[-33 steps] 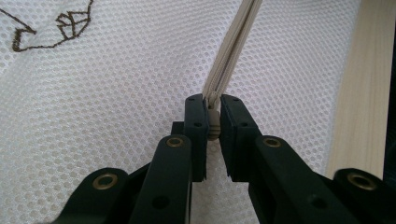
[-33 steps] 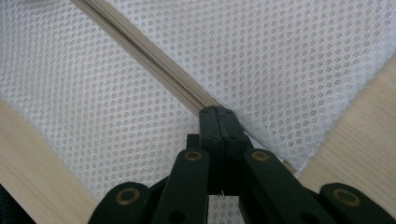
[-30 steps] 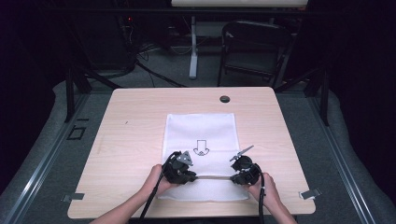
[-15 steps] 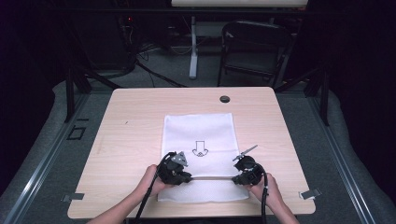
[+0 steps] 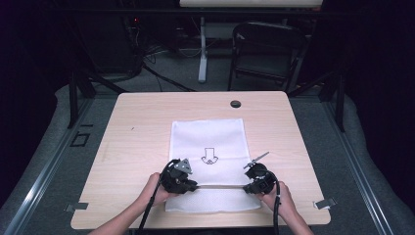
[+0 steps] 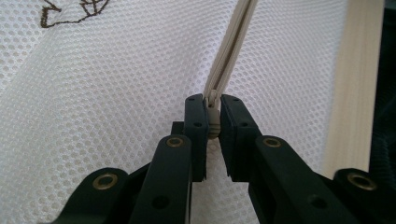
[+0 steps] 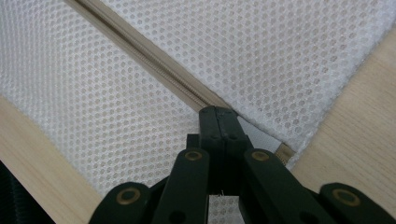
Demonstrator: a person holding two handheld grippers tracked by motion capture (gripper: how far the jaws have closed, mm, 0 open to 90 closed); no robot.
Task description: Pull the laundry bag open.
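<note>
A white mesh bag (image 5: 208, 134) with a printed arrow (image 5: 209, 156) lies flat on the wooden table (image 5: 147, 112). Its beige zipper (image 5: 220, 186) runs across near the front edge. My left gripper (image 5: 193, 186) sits at the zipper's left end. In the left gripper view its jaws (image 6: 213, 116) are shut on the beige zipper pull (image 6: 213, 122), and the zipper tape (image 6: 233, 42) runs away from them. My right gripper (image 5: 247, 187) is at the zipper's right end. In the right gripper view, it (image 7: 218, 116) is shut flat on the zipper's end (image 7: 205, 100) near the bag's corner.
A small black round cap (image 5: 235, 104) is set in the table near its far edge. A folding chair (image 5: 264, 49) and cables stand on the floor beyond the table. Bare wood (image 5: 122, 161) flanks the bag on both sides.
The left gripper has shifted slightly to the left along the zipper line. The right gripper has stayed where it was.
</note>
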